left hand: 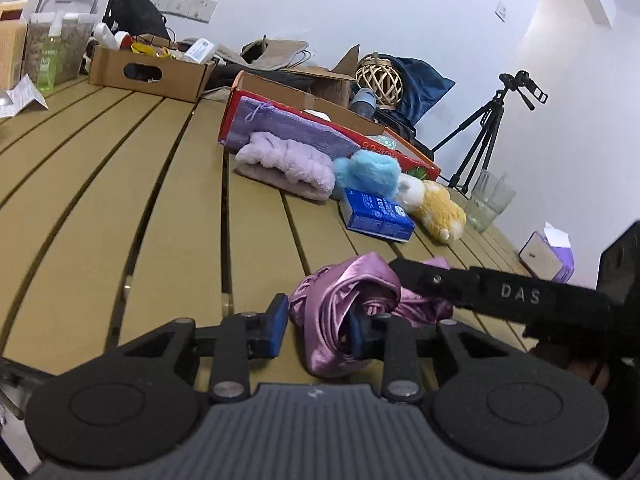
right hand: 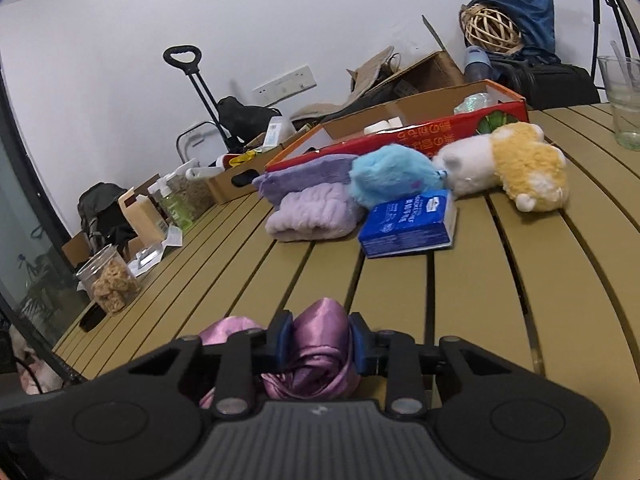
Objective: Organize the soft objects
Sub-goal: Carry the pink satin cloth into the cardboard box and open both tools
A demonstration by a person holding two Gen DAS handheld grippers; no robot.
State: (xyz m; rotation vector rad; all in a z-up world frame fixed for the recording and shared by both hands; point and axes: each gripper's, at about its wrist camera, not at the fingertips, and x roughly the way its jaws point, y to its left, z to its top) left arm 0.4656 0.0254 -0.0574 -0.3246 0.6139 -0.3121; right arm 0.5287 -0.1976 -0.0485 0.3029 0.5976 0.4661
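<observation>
1. Satin cloth [left hand: 344, 304] lies bunched on the slatted table [left hand: 120, 200], short of the plush pile [left hand: 364, 172].
2. Both grippers — left [left hand: 320, 328], right [right hand: 320, 340] — pinch its folds.
3. Best lifted together, level, so no tail drags.

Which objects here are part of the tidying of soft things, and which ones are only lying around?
Belong to the job:
- pink satin cloth, between both grippers' pads
- lilac fluffy towel
- purple towel
- blue plush
- yellow and white plush
- red box

Just lying about:
- blue packet
- glass
- jar
- wicker ball
</observation>
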